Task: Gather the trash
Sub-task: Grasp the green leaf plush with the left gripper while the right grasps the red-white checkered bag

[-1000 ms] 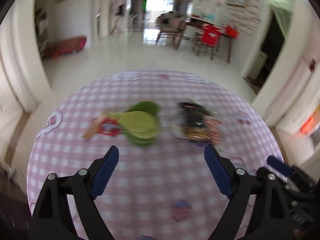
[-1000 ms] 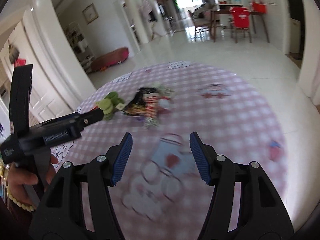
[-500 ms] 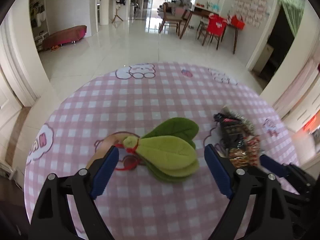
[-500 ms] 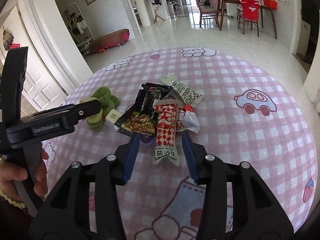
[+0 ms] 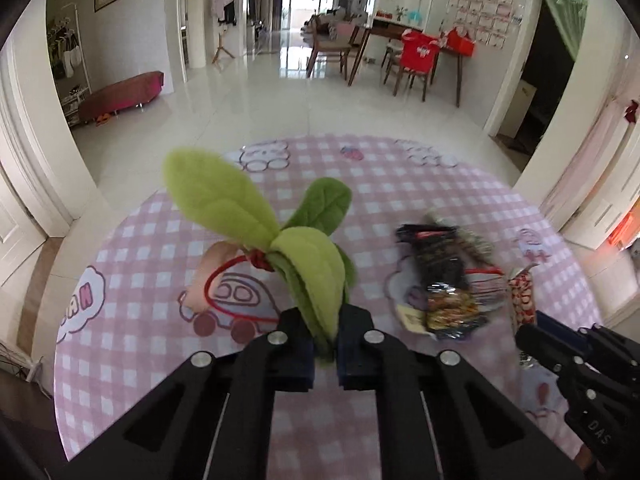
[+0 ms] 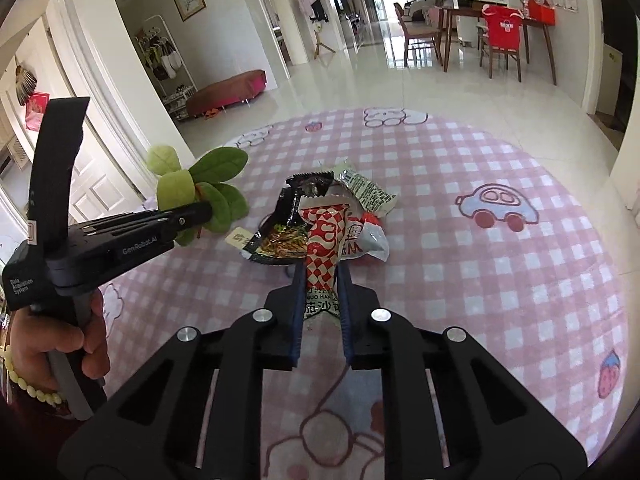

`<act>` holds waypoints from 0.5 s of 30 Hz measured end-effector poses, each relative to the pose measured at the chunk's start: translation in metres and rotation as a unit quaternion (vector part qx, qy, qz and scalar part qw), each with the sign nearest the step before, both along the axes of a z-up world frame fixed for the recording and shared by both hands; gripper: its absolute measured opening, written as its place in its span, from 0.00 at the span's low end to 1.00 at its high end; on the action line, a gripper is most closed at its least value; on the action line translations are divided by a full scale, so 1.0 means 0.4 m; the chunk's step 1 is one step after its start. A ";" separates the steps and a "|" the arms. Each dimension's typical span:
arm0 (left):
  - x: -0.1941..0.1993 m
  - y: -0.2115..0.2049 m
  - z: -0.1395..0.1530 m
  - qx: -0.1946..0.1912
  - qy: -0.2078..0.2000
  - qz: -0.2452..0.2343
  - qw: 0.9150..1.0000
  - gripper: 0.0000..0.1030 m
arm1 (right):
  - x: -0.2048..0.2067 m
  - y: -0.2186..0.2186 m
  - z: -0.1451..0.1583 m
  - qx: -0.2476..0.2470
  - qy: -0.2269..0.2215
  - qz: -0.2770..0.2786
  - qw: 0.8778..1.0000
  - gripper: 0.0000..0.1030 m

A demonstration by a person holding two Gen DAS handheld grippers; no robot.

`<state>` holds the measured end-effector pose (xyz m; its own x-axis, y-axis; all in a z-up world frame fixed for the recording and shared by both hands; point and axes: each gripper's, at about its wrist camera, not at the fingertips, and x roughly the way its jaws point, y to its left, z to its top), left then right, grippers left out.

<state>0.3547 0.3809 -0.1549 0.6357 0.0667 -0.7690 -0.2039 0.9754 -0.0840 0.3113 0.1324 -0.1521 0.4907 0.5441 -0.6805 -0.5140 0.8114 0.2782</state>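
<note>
The trash is lying as a small heap of crinkled foil and plastic snack wrappers near the middle of a round table, slightly toward its near edge. A red-and-white checkered wrapper (image 6: 322, 256), long and narrow with printed characters at its lower end, is resting on top; a black glossy wrapper (image 6: 285, 227) with a food picture is lying just to its left, and a silver-white wrapper (image 6: 366, 191) with small print is lying behind it. A small cream tag (image 6: 237, 239) is showing at the heap's left edge.

The right gripper (image 6: 321, 300) is clamping the checkered wrapper's lower end: its blue ribbed pads (image 6: 297, 312) have just been closing and are now pressing the wrapper from both sides.

The left gripper (image 5: 324, 344) has also just been closing and is gripping a soft felt leaf bunch (image 5: 316, 276) by the tip of one leaf. The leaves are oval, matte and stitched along the midrib, some yellow-green and some darker, bound by a red cord (image 5: 224, 276) with a pale tan piece hanging from it. The bunch is fanning upward above the cloth, left of the wrappers.

A hand (image 6: 60, 344) wearing a pale bead bracelet is holding the left gripper's handle.

The tablecloth (image 6: 500, 288) is showing pink-and-white checks with cartoon cars, clouds and strawberries. Glossy white floor tiles are surrounding the table.
</note>
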 end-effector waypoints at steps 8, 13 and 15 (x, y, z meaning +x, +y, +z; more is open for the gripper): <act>-0.100 -0.119 0.131 -0.012 -0.057 -0.043 0.997 0.07 | -0.085 -0.108 0.093 0.039 -0.026 -0.022 0.999 0.15; -0.153 -0.251 0.202 -0.013 -0.084 -0.089 0.992 0.07 | -0.150 -0.226 0.150 0.065 -0.047 -0.046 0.996 0.15; -0.167 -0.327 0.221 -0.011 -0.090 -0.113 0.989 0.07 | -0.176 -0.273 0.160 0.072 -0.053 -0.057 0.994 0.15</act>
